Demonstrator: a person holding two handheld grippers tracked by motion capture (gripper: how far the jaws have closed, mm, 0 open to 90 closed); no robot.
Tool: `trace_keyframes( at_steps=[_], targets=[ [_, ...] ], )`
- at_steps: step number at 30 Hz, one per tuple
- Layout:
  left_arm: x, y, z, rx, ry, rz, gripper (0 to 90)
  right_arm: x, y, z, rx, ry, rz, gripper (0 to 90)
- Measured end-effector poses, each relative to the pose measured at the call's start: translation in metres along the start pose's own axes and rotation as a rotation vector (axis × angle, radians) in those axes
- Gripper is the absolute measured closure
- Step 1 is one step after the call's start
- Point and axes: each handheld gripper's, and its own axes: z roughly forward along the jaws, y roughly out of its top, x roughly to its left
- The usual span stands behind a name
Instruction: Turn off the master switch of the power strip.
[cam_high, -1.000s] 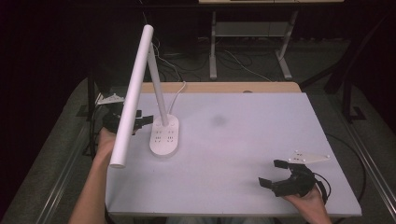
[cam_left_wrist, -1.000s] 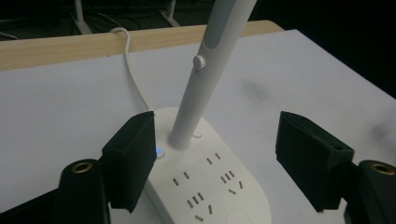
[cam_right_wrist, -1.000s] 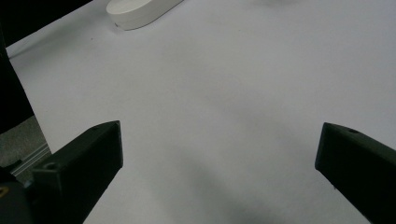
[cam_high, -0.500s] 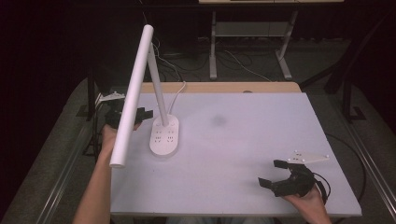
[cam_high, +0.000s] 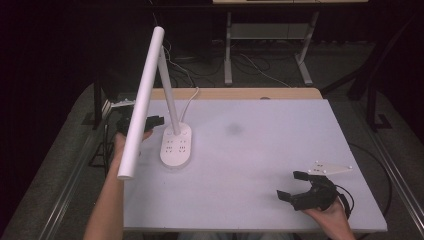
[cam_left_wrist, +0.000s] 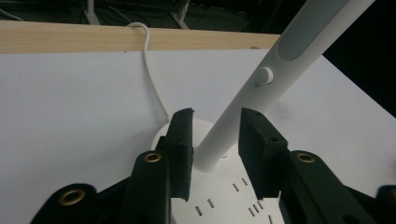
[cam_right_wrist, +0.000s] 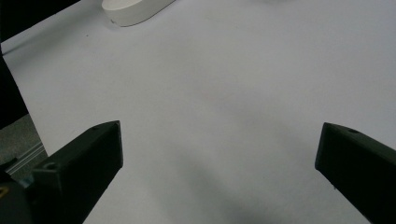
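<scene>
The right tool rests wide open low on the white surface, well apart from the lamp. Farther off, the left tool has edged in since a second ago, its parted jaws now either side of the lamp post, just above the lamp base, not yet clamped. A grasp of the post looks imminent.

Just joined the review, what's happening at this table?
A person is working on a white desk lamp on the white table. The left hand-held gripper has its jaws open on either side of the lamp's upright arm, just above the base. The right hand-held gripper rests open near the table's front right corner, holding nothing.
</scene>
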Motion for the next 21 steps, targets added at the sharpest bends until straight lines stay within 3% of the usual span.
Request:
trace_keyframes(
  at_steps=[14,15,21],
  targets=[
    [0.004,-0.005,0.017,0.034,0.011,-0.025,88.6,-0.002,0.000,-0.002,-0.005,-0.005,0.000,0.2],
    [0.005,-0.005,0.018,0.047,0.005,-0.005,89.4,-0.002,0.000,-0.002,-0.005,-0.005,-0.001,0.2],
    [0.007,-0.008,0.022,0.073,0.006,0.018,89.8,-0.002,-0.001,-0.003,-0.004,-0.008,0.004,0.1]
  ],
)
